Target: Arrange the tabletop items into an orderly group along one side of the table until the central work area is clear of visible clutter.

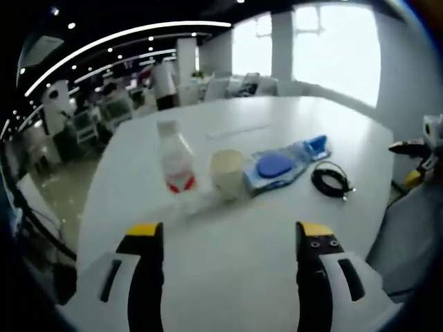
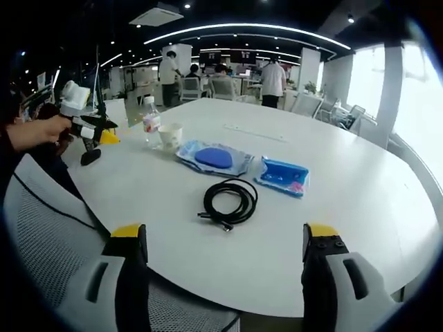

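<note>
On the white round table [image 1: 228,277] stand a clear water bottle [image 1: 175,162] with a red label and a pale cup [image 1: 227,173] beside it. Right of them lie a clear pouch holding a blue disc [image 1: 273,168], a small blue packet [image 1: 315,145] and a coiled black cable [image 1: 332,180]. My left gripper [image 1: 230,232] is open above the near table surface, short of the bottle and cup. My right gripper [image 2: 225,235] is open at the table's edge, just short of the cable [image 2: 230,202]; beyond it are the pouch [image 2: 213,158], packet [image 2: 284,176], cup [image 2: 170,135] and bottle [image 2: 150,123].
A grey mesh chair [image 2: 48,228] stands against the table edge under my right gripper. A thin white strip [image 2: 252,131] lies on the far side of the table [image 2: 360,207]. A hand [image 2: 34,131] holds the left gripper [image 2: 86,128]. People and chairs fill the office behind.
</note>
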`<state>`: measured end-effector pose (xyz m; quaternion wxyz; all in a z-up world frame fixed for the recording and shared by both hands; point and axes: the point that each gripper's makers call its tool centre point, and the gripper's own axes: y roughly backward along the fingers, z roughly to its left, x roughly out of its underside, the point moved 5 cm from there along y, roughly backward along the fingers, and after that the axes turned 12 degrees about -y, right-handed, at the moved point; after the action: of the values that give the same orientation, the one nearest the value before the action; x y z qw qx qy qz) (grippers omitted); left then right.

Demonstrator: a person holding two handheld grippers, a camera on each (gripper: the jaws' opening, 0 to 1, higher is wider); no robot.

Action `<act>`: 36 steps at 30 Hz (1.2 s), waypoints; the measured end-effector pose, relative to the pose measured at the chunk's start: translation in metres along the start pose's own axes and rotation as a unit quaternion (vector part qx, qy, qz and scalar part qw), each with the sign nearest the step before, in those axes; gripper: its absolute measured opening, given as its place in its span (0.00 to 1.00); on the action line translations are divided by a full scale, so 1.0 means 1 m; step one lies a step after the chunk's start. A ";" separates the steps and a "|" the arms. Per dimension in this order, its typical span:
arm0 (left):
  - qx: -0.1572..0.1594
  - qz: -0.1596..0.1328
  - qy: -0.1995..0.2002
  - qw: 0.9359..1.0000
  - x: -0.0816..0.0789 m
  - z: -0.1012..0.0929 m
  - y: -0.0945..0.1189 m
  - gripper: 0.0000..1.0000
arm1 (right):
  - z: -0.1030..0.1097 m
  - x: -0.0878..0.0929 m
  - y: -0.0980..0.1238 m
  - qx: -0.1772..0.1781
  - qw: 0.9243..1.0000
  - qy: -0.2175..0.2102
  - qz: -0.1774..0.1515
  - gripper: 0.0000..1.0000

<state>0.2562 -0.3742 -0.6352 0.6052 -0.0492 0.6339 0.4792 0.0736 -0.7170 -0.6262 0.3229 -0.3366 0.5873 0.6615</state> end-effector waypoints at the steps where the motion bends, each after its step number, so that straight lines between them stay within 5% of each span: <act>1: 0.002 0.000 -0.006 1.000 0.002 -0.003 0.003 0.77 | 0.000 0.000 0.000 -0.001 1.000 0.001 0.001 0.92; 12: 0.016 -0.019 0.016 1.000 0.005 -0.027 0.036 0.86 | 0.005 0.001 0.001 -0.012 1.000 0.012 0.007 0.92; 29: 0.017 -0.008 -0.014 1.000 0.015 -0.078 0.067 0.96 | 0.005 0.009 0.005 -0.015 1.000 0.004 -0.001 0.93; 32: 0.006 -0.013 -0.038 0.999 0.012 -0.075 0.069 0.96 | 0.004 0.009 0.006 -0.013 1.000 0.006 -0.002 0.92; 36: 0.009 -0.031 -0.003 0.999 0.008 -0.074 0.071 0.97 | 0.003 0.008 0.005 -0.012 1.000 0.005 -0.003 0.91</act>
<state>0.1551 -0.3809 -0.6168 0.6222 -0.0622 0.6346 0.4542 0.0645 -0.7142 -0.6294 0.3180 -0.3459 0.5797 0.6658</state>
